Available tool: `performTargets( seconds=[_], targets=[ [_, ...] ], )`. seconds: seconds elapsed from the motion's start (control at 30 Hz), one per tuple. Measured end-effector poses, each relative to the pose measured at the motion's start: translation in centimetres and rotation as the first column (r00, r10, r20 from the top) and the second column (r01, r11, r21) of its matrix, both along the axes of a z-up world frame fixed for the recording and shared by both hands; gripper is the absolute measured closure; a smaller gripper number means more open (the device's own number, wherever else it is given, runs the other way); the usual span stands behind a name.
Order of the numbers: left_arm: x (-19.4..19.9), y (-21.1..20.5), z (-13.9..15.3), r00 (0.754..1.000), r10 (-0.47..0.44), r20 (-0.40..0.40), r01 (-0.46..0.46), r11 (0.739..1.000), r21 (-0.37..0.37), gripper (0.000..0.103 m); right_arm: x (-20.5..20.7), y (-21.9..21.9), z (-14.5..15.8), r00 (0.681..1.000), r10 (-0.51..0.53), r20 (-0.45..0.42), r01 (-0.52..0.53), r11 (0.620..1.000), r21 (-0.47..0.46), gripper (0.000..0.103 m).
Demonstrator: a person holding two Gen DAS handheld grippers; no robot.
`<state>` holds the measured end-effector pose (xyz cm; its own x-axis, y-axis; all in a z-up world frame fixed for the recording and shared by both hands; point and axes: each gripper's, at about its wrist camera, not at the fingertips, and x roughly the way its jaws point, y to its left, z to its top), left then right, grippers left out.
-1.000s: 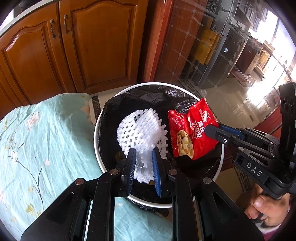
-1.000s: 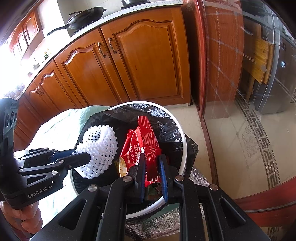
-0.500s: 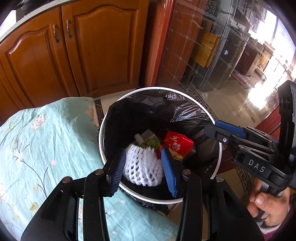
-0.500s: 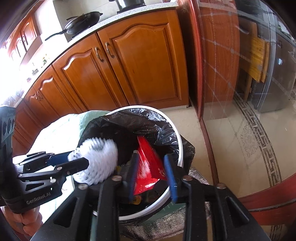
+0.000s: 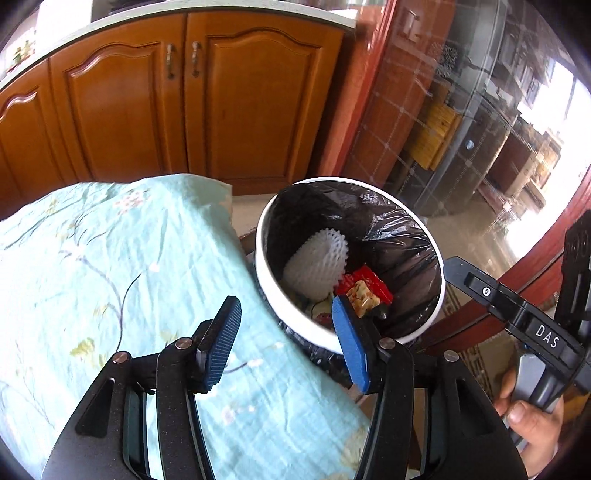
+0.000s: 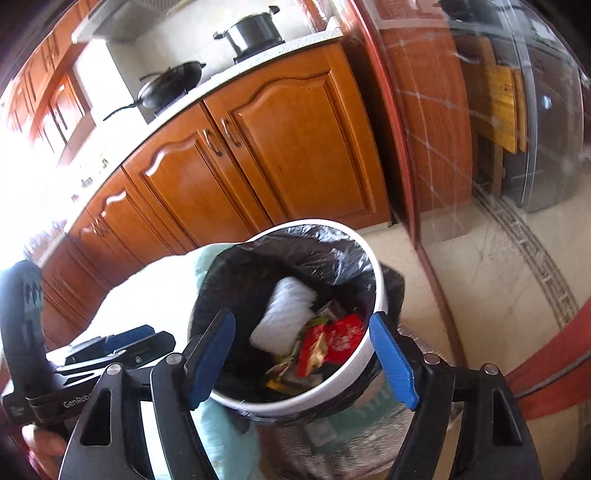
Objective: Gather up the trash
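A white bin lined with a black bag stands beside the table. Inside it lie a white foam fruit net and a red snack wrapper on other litter. My left gripper is over the table's edge next to the bin, its jaws opening, with nothing between them. My right gripper hangs above the bin's near rim, jaws opening wide and empty. Each gripper shows from the side in the other's view, held by a hand.
A table under a light-blue flowered cloth lies left of the bin. Wooden kitchen cabinets stand behind, with a pan and a pot on the counter. A glass partition and tiled floor are to the right.
Both grippers let go: the foam net and the red wrapper fell into the bin. Both sets of jaws spread apart, and the left gripper drew back over the table.
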<state>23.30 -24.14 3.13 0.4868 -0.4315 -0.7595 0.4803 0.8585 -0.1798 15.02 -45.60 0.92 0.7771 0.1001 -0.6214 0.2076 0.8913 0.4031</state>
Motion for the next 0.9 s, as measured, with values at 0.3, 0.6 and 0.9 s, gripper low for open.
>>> performTargets(
  seconds=[0.3,0.6,0.9],
  targets=[
    [-4.3,4.4,-0.2,0.996,0.084,0.034,-0.082,0.995,-0.064,0.05,-4.2,3.2,0.1,0.995,-0.017,0.096,0.013,0.999,0.036,0.026],
    [-9.1,9.0,-0.3,0.98,0.165,0.109,-0.156,0.984,-0.085,0.047,-8.7,7.7,0.3,0.98,-0.018,0.199,0.023,0.999,-0.023,0.016],
    [-14.8,12.4,-0.6,0.926,0.251,0.28,-0.237,0.968,-0.085,0.023,-12.4,11.7,-0.2,0.966,0.002,0.258,0.036,0.989,-0.144,0.004]
  ],
)
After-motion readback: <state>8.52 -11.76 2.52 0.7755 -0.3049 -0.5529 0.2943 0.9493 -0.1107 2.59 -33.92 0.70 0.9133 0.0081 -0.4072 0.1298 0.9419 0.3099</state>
